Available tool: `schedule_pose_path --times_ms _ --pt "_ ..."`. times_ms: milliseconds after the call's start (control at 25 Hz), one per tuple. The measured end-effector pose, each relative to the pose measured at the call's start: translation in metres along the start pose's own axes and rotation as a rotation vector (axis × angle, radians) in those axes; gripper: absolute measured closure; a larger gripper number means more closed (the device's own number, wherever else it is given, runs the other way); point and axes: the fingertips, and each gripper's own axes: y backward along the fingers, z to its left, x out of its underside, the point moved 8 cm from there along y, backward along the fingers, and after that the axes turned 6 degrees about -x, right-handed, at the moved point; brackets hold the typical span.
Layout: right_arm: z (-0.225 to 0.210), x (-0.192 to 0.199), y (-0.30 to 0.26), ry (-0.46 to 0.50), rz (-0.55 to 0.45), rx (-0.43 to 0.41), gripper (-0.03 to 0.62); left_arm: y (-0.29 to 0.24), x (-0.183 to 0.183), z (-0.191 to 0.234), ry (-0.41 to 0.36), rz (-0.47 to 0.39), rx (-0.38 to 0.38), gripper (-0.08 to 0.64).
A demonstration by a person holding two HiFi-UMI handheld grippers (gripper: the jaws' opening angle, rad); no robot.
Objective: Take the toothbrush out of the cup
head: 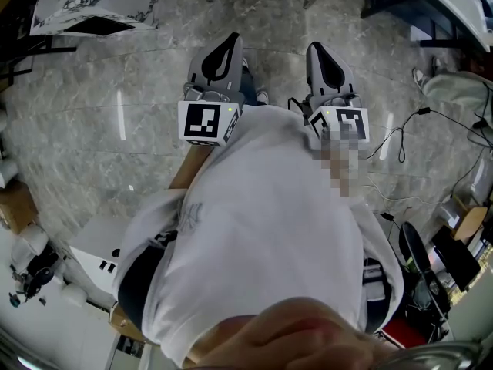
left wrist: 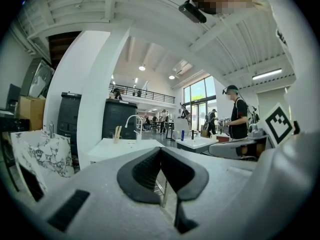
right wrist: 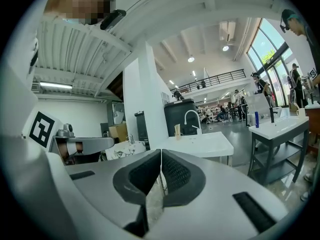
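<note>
I judge the toothbrush (right wrist: pixel 177 127) to be a pale stick in the small cup (right wrist: pixel 177 133) on the distant white sink table (right wrist: pixel 206 145). My grey left gripper (left wrist: pixel 161 150) and right gripper (right wrist: pixel 161 153) are pinched together, empty. Arriving like that, I'd topple the cup.

Head view: white shirt (head: pixel 262 222) hides both hands and rear of left gripper (head: pixel 223 52) and right gripper (head: pixel 330 62); only marker cubes (head: pixel 206 122) and fingers (head: pixel 225 60) stick out.
Gripper views: tan upright item (left wrist: pixel 117 132) on white table (left wrist: pixel 131 148), far beyond fingers, too small to identify; same item (right wrist: pixel 177 130) in right gripper view.
People (left wrist: pixel 186 113) farther back tiny, unclear.
</note>
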Motion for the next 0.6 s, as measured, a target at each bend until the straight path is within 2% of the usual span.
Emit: schedule_pose_path --times_ms 200,400,600 --pt "-0.008 -0.014 -0.038 -0.002 0.027 0.005 0.577 -0.036 -0.011 0.027 0.010 0.004 0.005 0.545" --pt "-0.013 -0.026 -0.078 -0.003 0.037 0.033 0.577 -0.070 -0.021 0.058 -0.015 0.018 0.023 0.545" --pt "-0.018 -0.032 -0.108 -0.004 0.043 0.072 0.577 -0.096 -0.030 0.085 -0.013 -0.005 0.085 0.545"
